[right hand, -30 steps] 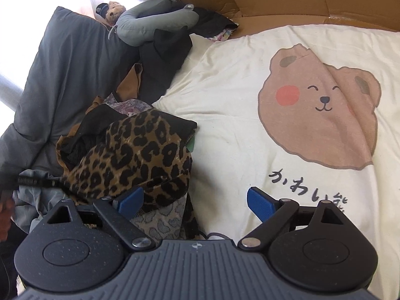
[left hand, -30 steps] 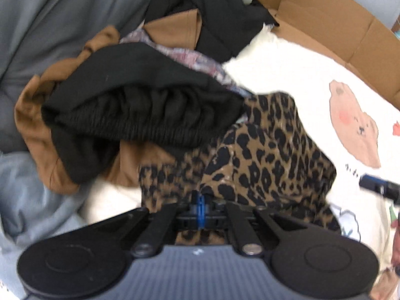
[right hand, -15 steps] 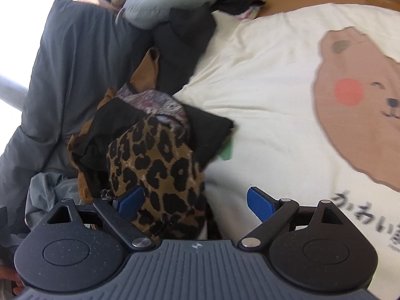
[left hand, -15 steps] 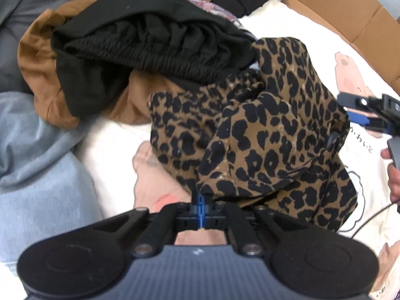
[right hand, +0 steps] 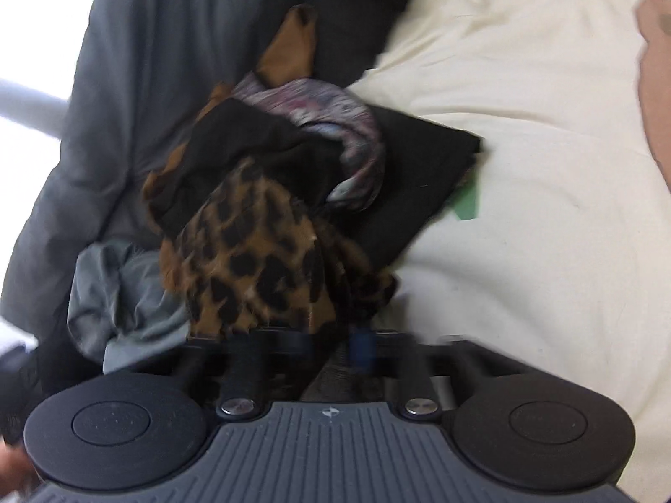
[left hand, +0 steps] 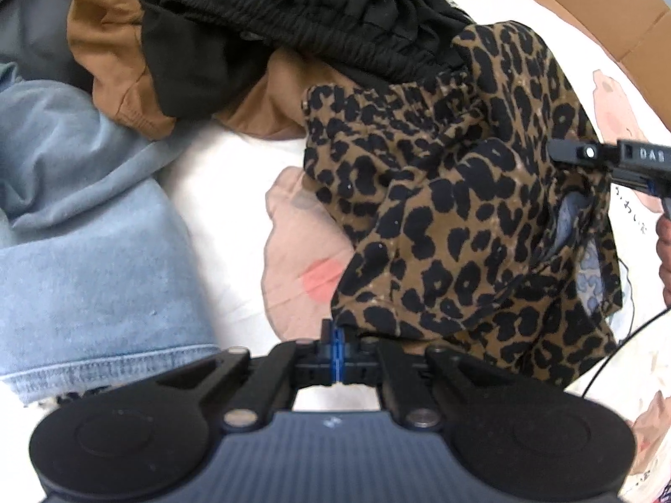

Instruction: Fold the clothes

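A leopard-print garment (left hand: 453, 218) hangs bunched over the cream bear-print bedcover (left hand: 226, 193), beside the clothes pile. My left gripper (left hand: 335, 337) points down and is shut on the garment's lower edge. The right gripper (left hand: 587, 159) reaches in from the right edge of the left wrist view, at the garment's far side. In its own view the right gripper (right hand: 335, 341) has its jaws closing, nearly together, with a fold of the leopard garment (right hand: 256, 260) pinched between them. That view is blurred.
A pile of black (left hand: 293, 29) and brown (left hand: 109, 54) clothes lies just behind. Light blue jeans (left hand: 84, 230) lie at the left. A grey duvet (right hand: 126, 63), a cardboard wall (left hand: 587, 12), a hand (left hand: 664, 251) and a thin cable (left hand: 608, 360) are also there.
The right gripper's wide-open jaws have come together on the leopard cloth. The left gripper has drawn the garment off the pile, so more bedcover and jeans show.
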